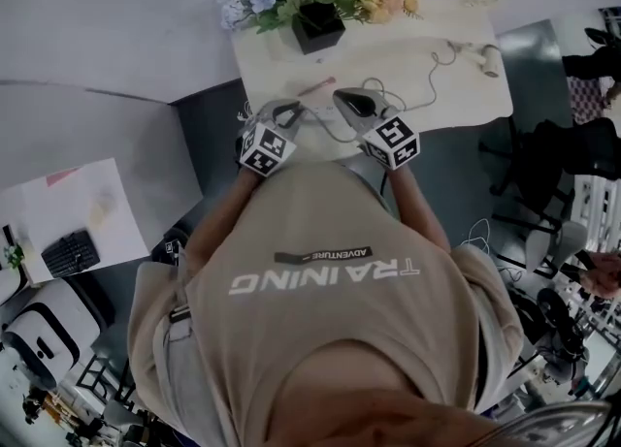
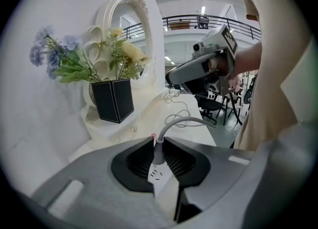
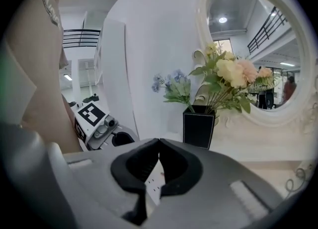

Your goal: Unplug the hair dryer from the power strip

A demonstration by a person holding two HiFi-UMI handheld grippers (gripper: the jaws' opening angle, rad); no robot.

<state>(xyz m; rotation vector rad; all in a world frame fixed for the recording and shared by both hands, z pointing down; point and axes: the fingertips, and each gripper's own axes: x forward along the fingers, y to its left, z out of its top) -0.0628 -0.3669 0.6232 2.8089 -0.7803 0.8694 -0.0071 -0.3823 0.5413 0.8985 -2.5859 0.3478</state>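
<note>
Left gripper view: plug point(image 2: 158, 154) clamped, power strip point(image 2: 162, 187) just below the tips.
The grey plug is pinched by the left gripper point(image 2: 158, 144) jaws, its base against the white power strip. The right gripper point(image 3: 159, 142) jaws are closed tip to tip on nothing. The hair dryer point(image 1: 490, 59) is seen well beyond both.

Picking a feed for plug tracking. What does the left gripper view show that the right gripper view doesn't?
Left gripper view only: the grey cable clamped at that gripper's jaw tips, plus the right gripper. Right gripper view only: the oval mirror's glass face-on, plus the left gripper. Both: black square vase of flowers, ornate white mirror frame, white slotted power strip seen between each view's own jaws.
</note>
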